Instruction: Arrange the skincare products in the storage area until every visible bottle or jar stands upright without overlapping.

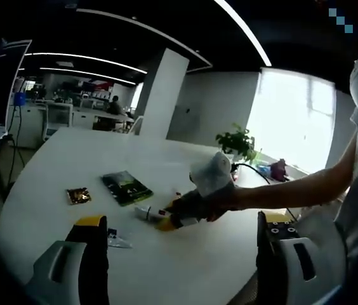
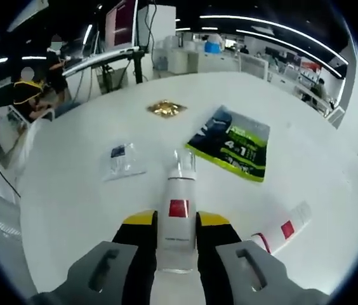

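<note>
Yellow-tipped fingers of your right gripper (image 2: 178, 236) are closed on a white tube (image 2: 179, 216) with a red label, which lies along the fingers, cap pointing away, over the white bench (image 2: 71, 210). A second white tube (image 2: 282, 232) with a red label lies just to its right on the bench. Farther out lie a green packet (image 2: 233, 143), a clear sachet (image 2: 122, 159) and a gold wrapper (image 2: 165, 108). Your left gripper (image 1: 182, 238) holds its fingers spread wide with nothing between them, well apart from the tubes.
</note>
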Tool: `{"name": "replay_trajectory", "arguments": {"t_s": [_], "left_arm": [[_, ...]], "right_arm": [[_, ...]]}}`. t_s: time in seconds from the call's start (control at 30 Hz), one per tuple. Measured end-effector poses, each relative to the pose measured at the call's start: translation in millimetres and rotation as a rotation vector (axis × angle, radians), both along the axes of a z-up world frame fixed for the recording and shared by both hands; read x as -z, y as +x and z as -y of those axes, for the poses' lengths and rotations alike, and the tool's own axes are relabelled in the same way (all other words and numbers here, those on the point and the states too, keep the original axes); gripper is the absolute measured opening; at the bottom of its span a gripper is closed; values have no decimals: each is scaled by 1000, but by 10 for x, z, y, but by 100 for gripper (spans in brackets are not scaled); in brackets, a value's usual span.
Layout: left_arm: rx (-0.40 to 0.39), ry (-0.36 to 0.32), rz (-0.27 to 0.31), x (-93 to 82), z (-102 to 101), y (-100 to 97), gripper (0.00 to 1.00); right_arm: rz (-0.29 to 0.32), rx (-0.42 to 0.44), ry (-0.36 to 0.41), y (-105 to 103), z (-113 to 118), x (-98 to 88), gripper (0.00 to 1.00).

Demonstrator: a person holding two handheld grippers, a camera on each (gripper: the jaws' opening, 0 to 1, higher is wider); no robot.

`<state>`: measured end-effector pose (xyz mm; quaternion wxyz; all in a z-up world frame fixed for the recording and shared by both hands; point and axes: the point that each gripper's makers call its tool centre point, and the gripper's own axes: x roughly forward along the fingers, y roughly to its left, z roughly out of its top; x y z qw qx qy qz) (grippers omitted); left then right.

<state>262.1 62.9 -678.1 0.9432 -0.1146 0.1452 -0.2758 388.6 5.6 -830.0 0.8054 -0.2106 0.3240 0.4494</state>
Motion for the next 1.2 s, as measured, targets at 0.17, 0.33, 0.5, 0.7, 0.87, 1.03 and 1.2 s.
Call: {"name": "replay_trajectory", "arguments": {"t_s": [0.17,0.33,0.5,0.7,0.87,1.03,1.2], "left_arm": [[-2,-5,-19,55,-6,6,90],[-5,-7,-28,58,-16,-23,87],[-16,-36,-45,105,-34,-10,85],[-22,-65,-83,188,-13,-27,81],[-15,-62,-109,256,-5,-59,75],[-15,-87,-119,247,40,-44,71],[-14,-148,-132,190,105,-37,67]], "right_arm": [[-6,13,1,-72,-17,8,22],[4,18,10,-72,-18,9,22],[-9,22,18,-109,-35,11,22],[15,20,17,-202,-26,8,22],[7,34,31,-230,-2,-3,22],[-48,63,71,-306,2,-11,21],[-126,107,140,-430,25,-28,21]]}}
